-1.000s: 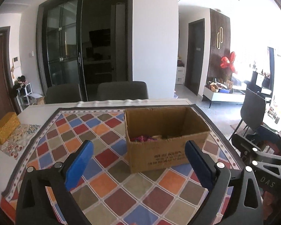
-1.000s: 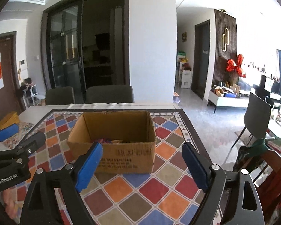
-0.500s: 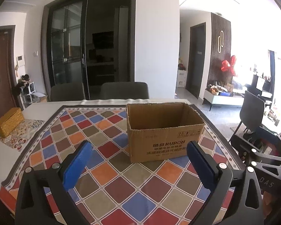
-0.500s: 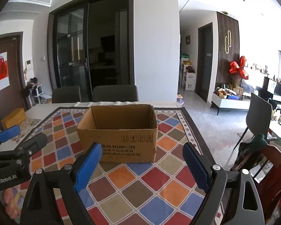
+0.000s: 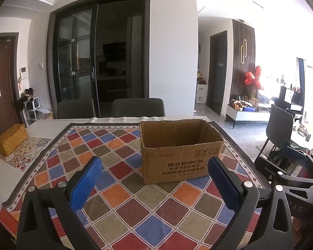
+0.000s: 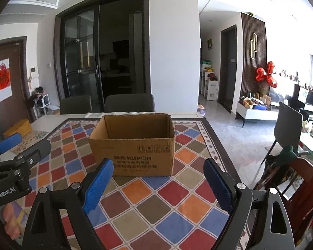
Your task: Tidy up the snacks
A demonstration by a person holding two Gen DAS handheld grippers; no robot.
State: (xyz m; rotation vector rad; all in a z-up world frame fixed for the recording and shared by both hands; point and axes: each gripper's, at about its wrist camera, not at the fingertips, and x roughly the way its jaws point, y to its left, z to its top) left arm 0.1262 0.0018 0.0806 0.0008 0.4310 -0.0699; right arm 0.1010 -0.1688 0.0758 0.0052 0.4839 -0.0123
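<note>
On the table's checkered cloth [image 5: 123, 193] an open cardboard box [image 5: 180, 160] stands upright, its printed side facing both cameras and its inside hidden from this low angle. Left gripper [image 5: 154, 184] and right gripper [image 6: 158, 184] both hang short of the box with their blue pads spread wide and nothing between them. At the table's far left corner sits a yellow woven box [image 5: 11, 138], well apart from the cardboard one
</note>
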